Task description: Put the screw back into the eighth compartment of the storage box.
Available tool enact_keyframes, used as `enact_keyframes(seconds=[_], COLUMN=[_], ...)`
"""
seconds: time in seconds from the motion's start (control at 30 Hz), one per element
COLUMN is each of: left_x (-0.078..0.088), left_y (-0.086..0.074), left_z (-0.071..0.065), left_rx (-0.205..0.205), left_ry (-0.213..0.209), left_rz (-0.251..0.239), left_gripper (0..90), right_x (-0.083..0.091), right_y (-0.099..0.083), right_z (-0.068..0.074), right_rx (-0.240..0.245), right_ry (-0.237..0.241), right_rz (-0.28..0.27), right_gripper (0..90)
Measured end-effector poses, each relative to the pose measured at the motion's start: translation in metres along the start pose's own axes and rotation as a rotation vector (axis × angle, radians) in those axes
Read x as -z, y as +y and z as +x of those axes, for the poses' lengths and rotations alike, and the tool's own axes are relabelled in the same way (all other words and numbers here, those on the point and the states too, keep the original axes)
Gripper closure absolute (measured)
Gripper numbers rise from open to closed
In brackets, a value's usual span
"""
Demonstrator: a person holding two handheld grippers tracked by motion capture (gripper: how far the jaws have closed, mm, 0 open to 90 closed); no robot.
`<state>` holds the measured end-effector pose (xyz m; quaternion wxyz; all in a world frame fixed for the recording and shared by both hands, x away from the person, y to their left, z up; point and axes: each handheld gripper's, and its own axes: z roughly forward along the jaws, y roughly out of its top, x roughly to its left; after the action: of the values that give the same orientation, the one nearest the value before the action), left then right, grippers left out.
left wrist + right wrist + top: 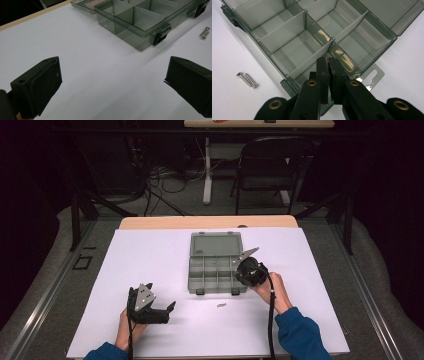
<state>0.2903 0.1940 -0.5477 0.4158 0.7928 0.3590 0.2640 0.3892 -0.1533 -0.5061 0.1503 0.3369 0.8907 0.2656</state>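
Note:
A smoky clear organizer box [190,276] lies open in the middle of the white table top, lid [216,245] folded back, its compartments bare. Two small screws [221,305] lie side by side just in front of it. My right gripper [243,270] hangs over the box's front right corner. In the right gripper view the right gripper [328,61] is shut, pads together above a front compartment of the box [305,18], nothing visible between them; the screws [247,80] lie to its left. My left gripper [168,312] rests near the front left, open. Seen in the left gripper view, the left gripper [113,68] faces the box [140,37] and screws [205,32].
The white sheet covers a wooden table whose far edge [207,221] shows behind the box. Beyond it on the floor are a black folding chair [270,165], a white table leg [207,170] and loose cables [165,180]. A hang tab [372,75] sticks out of the box's side.

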Motion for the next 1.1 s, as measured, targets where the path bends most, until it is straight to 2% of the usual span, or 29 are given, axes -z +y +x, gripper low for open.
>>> enact_keyframes(seconds=[0.03, 0.1, 0.2, 0.23, 0.27, 0.3, 0.43, 0.47, 0.53, 0.8, 0.83, 0.97, 1.07, 1.1], left_x=[0.000, 0.000, 0.000, 0.000, 0.000, 0.000, 0.001, 0.001, 0.001, 0.002, 0.002, 0.001, 0.001, 0.000], left_y=[0.000, 0.000, 0.000, 0.000, 0.000, 0.000, 0.000, 0.000, -0.001, 0.000, 0.000, 0.000, 0.000, 0.000], left_z=[0.000, 0.000, 0.000, 0.000, 0.001, 0.001, 0.001, 0.001, 0.002, 0.001, 0.001, 0.001, 0.001, 0.001], left_rx=[0.000, 0.001, 0.001, 0.001, 0.002, 0.002, 0.003, 0.001, 0.001, -0.001, -0.002, 0.004, 0.006, 0.007], left_ry=[0.000, 0.000, 0.001, 0.001, 0.001, 0.001, 0.001, 0.000, 0.001, 0.003, 0.001, 0.000, 0.000, 0.001], left_rz=[0.000, 0.002, 0.001, 0.001, 0.000, 0.000, 0.002, 0.002, 0.004, 0.000, 0.001, 0.002, -0.001, -0.002], left_gripper=[0.0, 0.0, 0.0, 0.0, 0.0, 0.0, 0.0, 0.0, 0.0, 0.0, 0.0, 0.0, 0.0, 0.0], right_x=[-0.002, -0.001, -0.001, 0.000, 0.000, 0.002, 0.011, 0.013, 0.015, 0.025, 0.027, 0.029, 0.030, 0.031], right_y=[0.000, 0.000, 0.000, 0.000, 0.000, 0.000, 0.000, 0.000, -0.002, -0.008, -0.008, -0.010, -0.011, -0.011], right_z=[0.000, -0.001, 0.001, 0.000, 0.001, 0.002, 0.006, 0.007, 0.010, 0.021, 0.022, 0.027, 0.030, 0.031], right_rx=[0.003, 0.005, -0.013, 0.005, 0.002, 0.002, 0.013, 0.019, 0.016, 0.050, 0.049, 0.045, 0.055, 0.058], right_ry=[0.003, 0.005, 0.015, 0.013, 0.009, 0.003, 0.003, 0.008, 0.011, 0.054, 0.065, 0.090, 0.103, 0.120], right_rz=[-0.018, -0.001, -0.009, -0.008, -0.030, -0.014, -0.030, -0.018, -0.048, -0.077, -0.070, -0.103, -0.103, -0.088], right_gripper=[86.9, 86.0, 74.7, 71.5, 66.6, 64.0, 39.2, 36.2, 29.2, 15.7, 15.1, 12.4, 10.3, 9.1])
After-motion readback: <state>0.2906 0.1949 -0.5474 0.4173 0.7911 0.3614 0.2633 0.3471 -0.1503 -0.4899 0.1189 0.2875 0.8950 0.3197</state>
